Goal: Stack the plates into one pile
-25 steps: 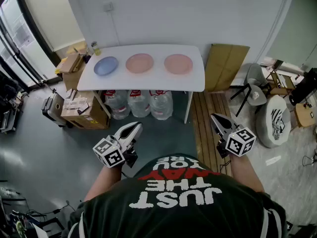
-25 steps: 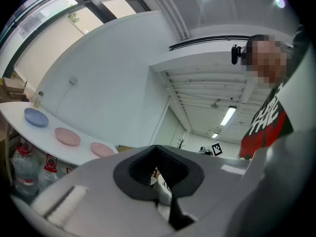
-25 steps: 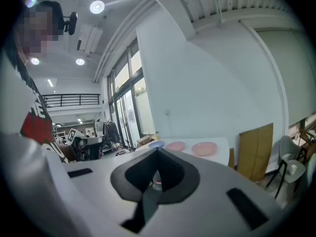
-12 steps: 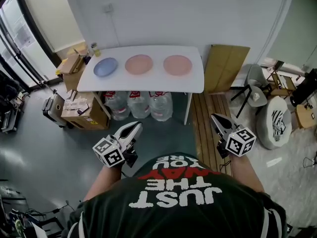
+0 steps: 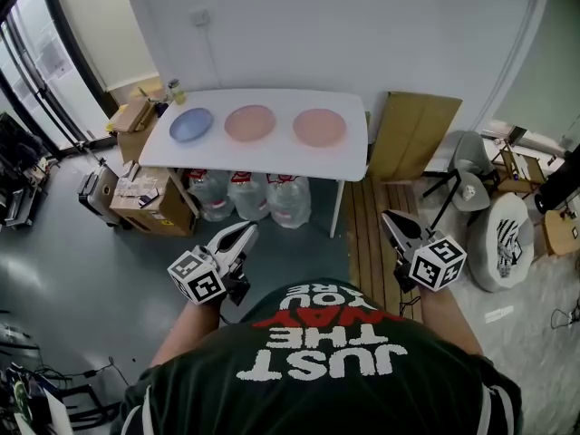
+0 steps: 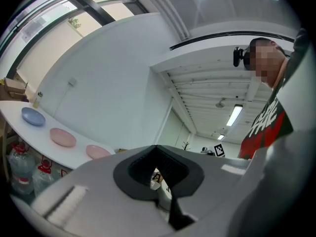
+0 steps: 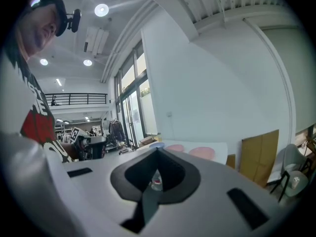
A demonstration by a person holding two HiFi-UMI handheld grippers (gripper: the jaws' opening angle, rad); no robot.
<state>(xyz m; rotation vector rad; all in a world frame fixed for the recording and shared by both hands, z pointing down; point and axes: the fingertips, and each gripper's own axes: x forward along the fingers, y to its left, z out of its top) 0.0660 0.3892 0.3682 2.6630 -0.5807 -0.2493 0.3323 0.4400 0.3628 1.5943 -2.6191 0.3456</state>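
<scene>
Three plates lie in a row on a white table (image 5: 272, 157) well ahead of me: a blue plate (image 5: 191, 124) at the left, a pink plate (image 5: 250, 122) in the middle and another pink plate (image 5: 319, 127) at the right. The left gripper view shows the same row, with the blue plate (image 6: 33, 116) farthest left. My left gripper (image 5: 245, 230) and right gripper (image 5: 389, 217) are held close to my body, far short of the table. Both are shut with nothing between the jaws.
Three large water bottles (image 5: 250, 195) stand under the table. Cardboard boxes (image 5: 145, 193) sit at its left end, and a brown board (image 5: 412, 136) leans on the wall at its right. A chair (image 5: 462, 181) and round cushion (image 5: 503, 229) are at the right.
The view has shifted slightly, so the table and plates sit a little lower and further left in the frame. Both grippers keep their pose and stay shut.
</scene>
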